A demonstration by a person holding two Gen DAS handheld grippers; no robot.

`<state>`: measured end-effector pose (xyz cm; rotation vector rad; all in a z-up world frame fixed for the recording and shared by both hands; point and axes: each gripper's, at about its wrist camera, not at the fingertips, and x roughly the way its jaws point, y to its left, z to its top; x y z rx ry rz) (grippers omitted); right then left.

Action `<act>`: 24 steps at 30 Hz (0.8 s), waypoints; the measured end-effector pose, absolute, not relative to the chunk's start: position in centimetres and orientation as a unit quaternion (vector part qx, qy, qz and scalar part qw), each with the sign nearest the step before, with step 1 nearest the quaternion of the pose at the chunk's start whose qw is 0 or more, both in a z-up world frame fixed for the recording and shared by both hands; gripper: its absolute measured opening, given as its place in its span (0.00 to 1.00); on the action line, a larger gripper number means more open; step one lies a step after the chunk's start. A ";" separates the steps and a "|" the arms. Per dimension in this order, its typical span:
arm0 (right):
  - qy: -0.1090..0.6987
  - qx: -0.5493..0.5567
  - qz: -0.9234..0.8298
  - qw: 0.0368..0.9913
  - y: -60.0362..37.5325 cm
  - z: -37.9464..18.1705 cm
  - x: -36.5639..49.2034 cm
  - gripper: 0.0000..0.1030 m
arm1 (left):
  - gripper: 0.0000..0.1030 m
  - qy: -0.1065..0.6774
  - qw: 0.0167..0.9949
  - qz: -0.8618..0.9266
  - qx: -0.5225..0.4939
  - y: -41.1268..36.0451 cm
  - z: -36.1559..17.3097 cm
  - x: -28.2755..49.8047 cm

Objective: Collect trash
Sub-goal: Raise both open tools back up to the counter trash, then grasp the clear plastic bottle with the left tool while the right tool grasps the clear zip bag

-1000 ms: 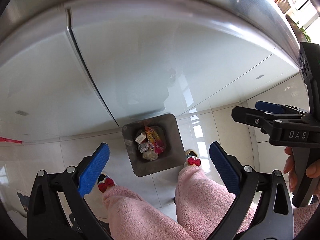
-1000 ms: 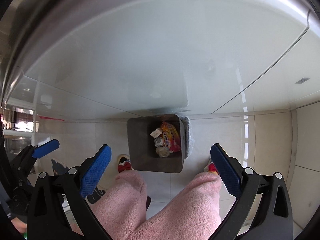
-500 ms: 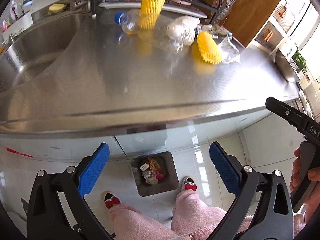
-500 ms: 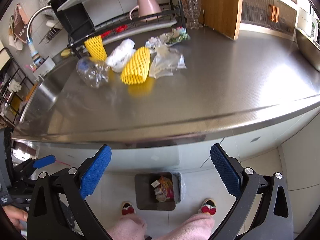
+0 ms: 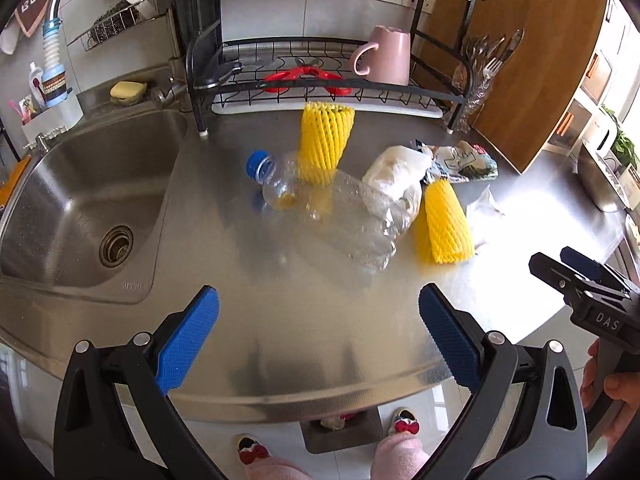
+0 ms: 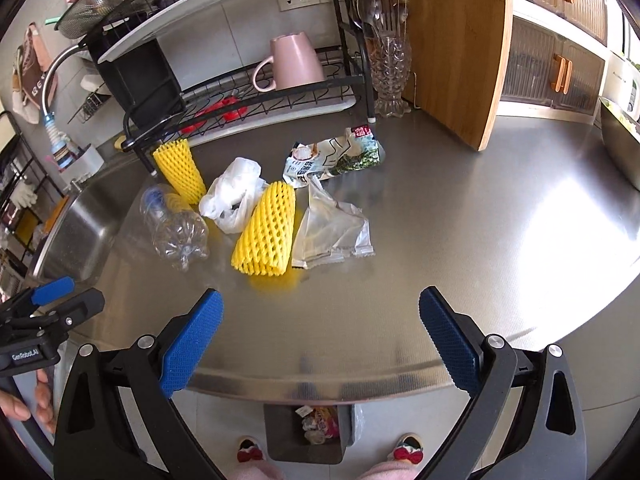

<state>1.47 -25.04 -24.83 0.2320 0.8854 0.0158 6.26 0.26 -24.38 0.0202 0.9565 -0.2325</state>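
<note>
Reaching with both sets of jaws spread wide and empty, the left gripper [image 5: 318,340] risks rolling the clear bottle [image 5: 332,216] ahead of it along the counter [image 5: 280,320] — the right gripper [image 6: 320,340] risks snagging the yellow foam net [image 6: 264,236].

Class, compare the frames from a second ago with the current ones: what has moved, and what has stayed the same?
Both grippers tilted up from facing the floor bin to facing the countertop. The left gripper and right gripper took hold of nothing; jaws stayed open and empty. The bin kept its place between the feet, and since half a second ago the bottle and trash beside it lie unmoved.
</note>
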 end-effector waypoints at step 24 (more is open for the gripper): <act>0.466 0.106 0.009 0.878 -27.5 -28.2 9.7 0.75 | 0.92 0.497 0.866 -0.050 0.024 -2.9 -28.4 16.3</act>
